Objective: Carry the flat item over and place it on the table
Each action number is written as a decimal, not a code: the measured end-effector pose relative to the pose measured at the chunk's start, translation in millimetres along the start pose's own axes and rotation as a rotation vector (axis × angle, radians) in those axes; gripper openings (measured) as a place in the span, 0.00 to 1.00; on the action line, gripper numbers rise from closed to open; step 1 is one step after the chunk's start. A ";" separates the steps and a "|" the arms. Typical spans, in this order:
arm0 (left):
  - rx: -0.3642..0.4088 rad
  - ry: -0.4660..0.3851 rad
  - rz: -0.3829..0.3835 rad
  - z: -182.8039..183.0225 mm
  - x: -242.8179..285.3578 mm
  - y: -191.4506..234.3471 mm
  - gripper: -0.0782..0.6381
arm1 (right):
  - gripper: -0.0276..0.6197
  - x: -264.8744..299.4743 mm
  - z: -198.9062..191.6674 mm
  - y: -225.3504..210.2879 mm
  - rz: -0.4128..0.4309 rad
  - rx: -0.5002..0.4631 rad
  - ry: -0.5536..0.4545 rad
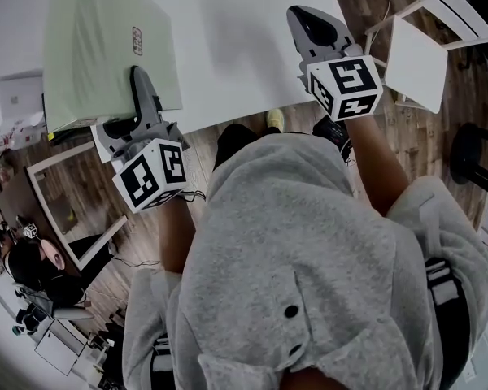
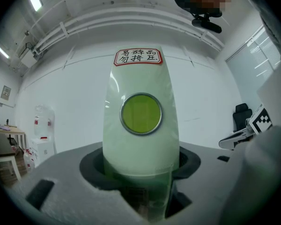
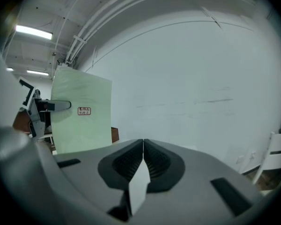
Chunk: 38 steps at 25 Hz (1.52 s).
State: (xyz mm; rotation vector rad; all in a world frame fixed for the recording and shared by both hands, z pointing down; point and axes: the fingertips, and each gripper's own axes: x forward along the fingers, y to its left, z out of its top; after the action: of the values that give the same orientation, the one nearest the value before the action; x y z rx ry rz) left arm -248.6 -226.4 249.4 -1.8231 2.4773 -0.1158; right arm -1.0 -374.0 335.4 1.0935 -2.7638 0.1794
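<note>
The table (image 1: 244,39) fills the upper middle of the head view, bare between the two grippers. Its near edge runs just in front of the person, and a white chair (image 1: 419,63) stands near its right edge. The flat item (image 1: 106,47), pale green with a small label, overlaps the table's left side at upper left. The left gripper (image 1: 140,80) reaches in over its lower right edge, fingers clamped on it. Whether it rests on the table I cannot tell. The right gripper (image 1: 313,23), at upper right, has its fingers closed together, well apart from the item.
</note>
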 end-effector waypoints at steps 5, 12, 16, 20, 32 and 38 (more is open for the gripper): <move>0.004 -0.015 -0.002 1.4 3.3 -0.1 0.49 | 0.08 -1.6 -2.3 -1.4 -0.010 0.004 -0.002; -0.004 -0.031 -0.039 -1.1 23.7 8.8 0.49 | 0.08 11.6 5.3 0.6 -0.045 0.004 -0.007; -0.022 -0.026 -0.062 -3.6 49.4 23.5 0.49 | 0.08 32.7 15.7 5.2 -0.064 0.000 -0.003; -0.035 -0.014 -0.081 -11.3 71.2 40.6 0.49 | 0.08 54.2 21.1 13.2 -0.085 -0.007 0.006; -0.036 -0.016 -0.110 -36.7 127.3 88.7 0.49 | 0.08 108.4 26.2 39.3 -0.113 -0.051 0.042; -0.048 0.002 -0.117 -59.0 151.5 106.1 0.49 | 0.08 126.3 7.4 56.5 -0.121 -0.080 0.094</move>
State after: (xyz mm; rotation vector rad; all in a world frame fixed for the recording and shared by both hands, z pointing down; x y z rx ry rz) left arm -400.1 -338.2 296.8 -1.9884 2.3941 -0.0649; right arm -131.3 -418.6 349.9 1.1952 -2.5903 0.1016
